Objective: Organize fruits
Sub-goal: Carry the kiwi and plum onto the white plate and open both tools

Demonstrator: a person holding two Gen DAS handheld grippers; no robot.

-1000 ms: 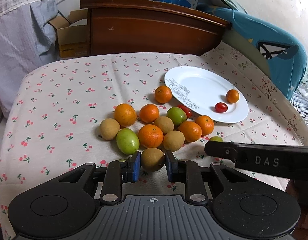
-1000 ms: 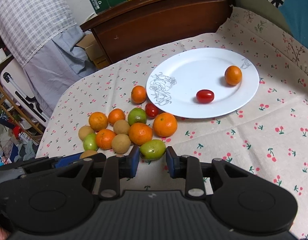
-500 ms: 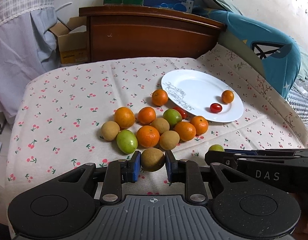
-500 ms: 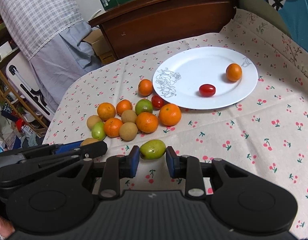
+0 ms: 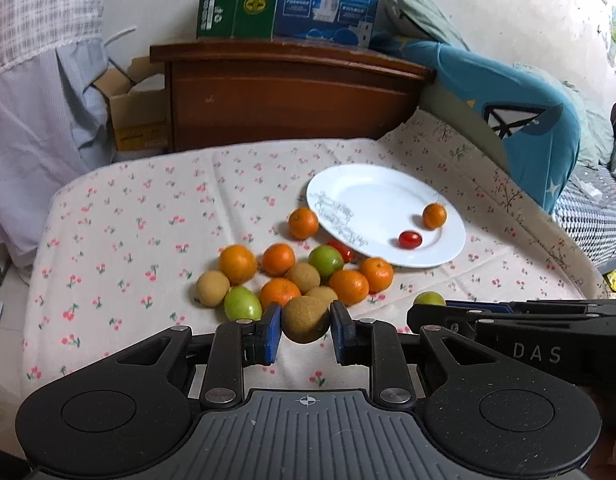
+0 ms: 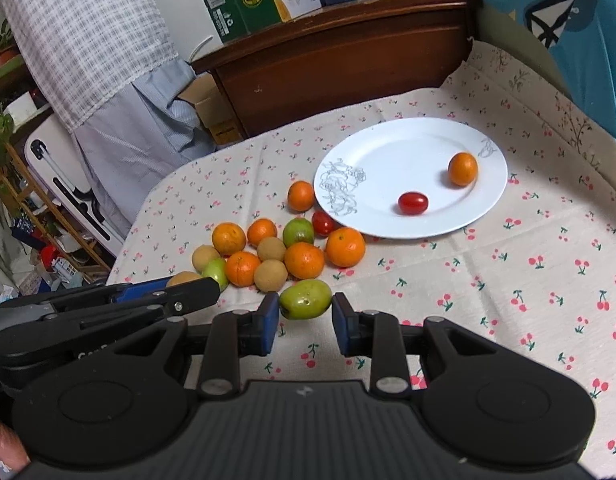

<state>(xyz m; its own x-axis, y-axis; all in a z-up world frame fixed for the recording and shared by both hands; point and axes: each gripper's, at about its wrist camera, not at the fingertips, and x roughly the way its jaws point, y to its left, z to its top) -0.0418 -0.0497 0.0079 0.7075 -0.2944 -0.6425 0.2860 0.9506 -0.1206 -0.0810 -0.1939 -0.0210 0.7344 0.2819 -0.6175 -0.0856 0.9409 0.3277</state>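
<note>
A round tan-brown fruit (image 5: 305,319) sits clamped between the blue-padded fingers (image 5: 271,332) of the left gripper (image 5: 303,330), lifted clear of the cloth. An oval green fruit (image 6: 305,299) is pinched the same way in the right gripper (image 6: 305,322), whose fingers (image 6: 269,322) are closed on both its sides. Both grippers tilt downward toward the surface, side by side, the left one's dark body crossing the lower left of the right wrist view. Just beyond them lies a cluster of orange, green and tan fruits (image 6: 283,248) on the cherry-print tablecloth (image 6: 528,264). Farther on, a white round plate (image 6: 388,152) holds a small orange fruit (image 6: 462,169) and a red cherry tomato (image 6: 413,203), apart from each other.
</note>
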